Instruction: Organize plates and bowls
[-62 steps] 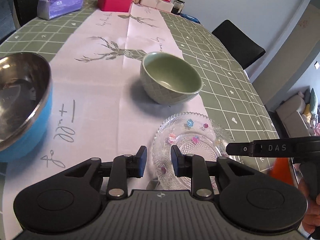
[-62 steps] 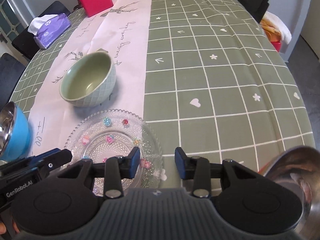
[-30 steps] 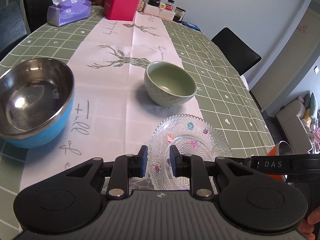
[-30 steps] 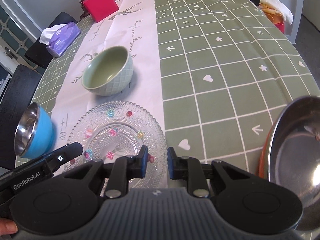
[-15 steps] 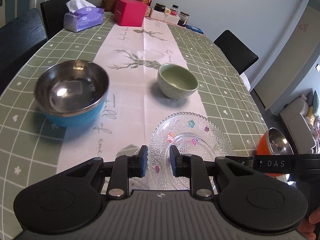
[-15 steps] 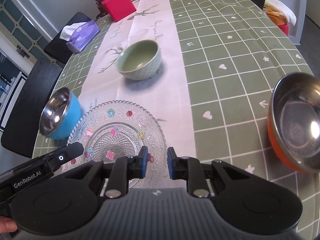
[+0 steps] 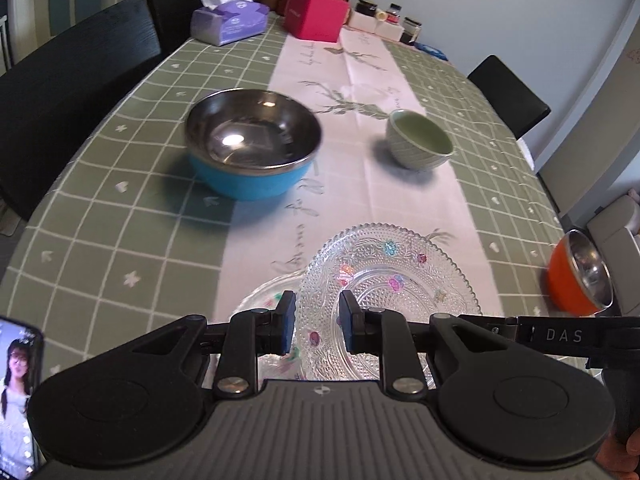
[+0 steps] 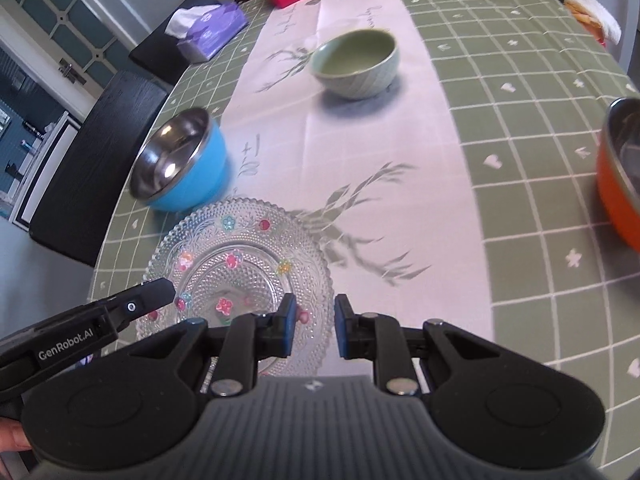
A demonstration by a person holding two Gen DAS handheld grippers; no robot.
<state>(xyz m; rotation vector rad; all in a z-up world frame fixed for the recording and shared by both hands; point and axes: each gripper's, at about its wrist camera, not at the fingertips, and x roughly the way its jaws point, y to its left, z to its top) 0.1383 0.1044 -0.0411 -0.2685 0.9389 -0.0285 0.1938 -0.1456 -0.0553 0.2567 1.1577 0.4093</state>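
The left claw (image 7: 318, 326) is narrowed onto the near left rim of the glass plate (image 7: 390, 276), which passes between its blue pads. The right claw (image 8: 316, 328) is narrowed the same way onto the plate's near right rim. Both grip the plate, which spreads forward from the fingers with its coloured flowers facing up.

Under the left claw's left finger a second plate (image 7: 260, 300) shows, lower than the first and partly covered by it; whether the two touch cannot be told.

Ahead and left of the left claw stands the blue bowl (image 7: 254, 148), steel-lined and upright. Ahead and a little right stands the green bowl (image 7: 420, 144), on the pale runner (image 7: 360, 184). Far right of the claw, near the table edge, sits the orange bowl (image 7: 576, 276); in the right wrist view it is cut by the right border.

A phone (image 7: 18, 396) lies at the left claw's near left. At the far end of the table are a tissue box (image 7: 228, 22) and a red box (image 7: 316, 14).
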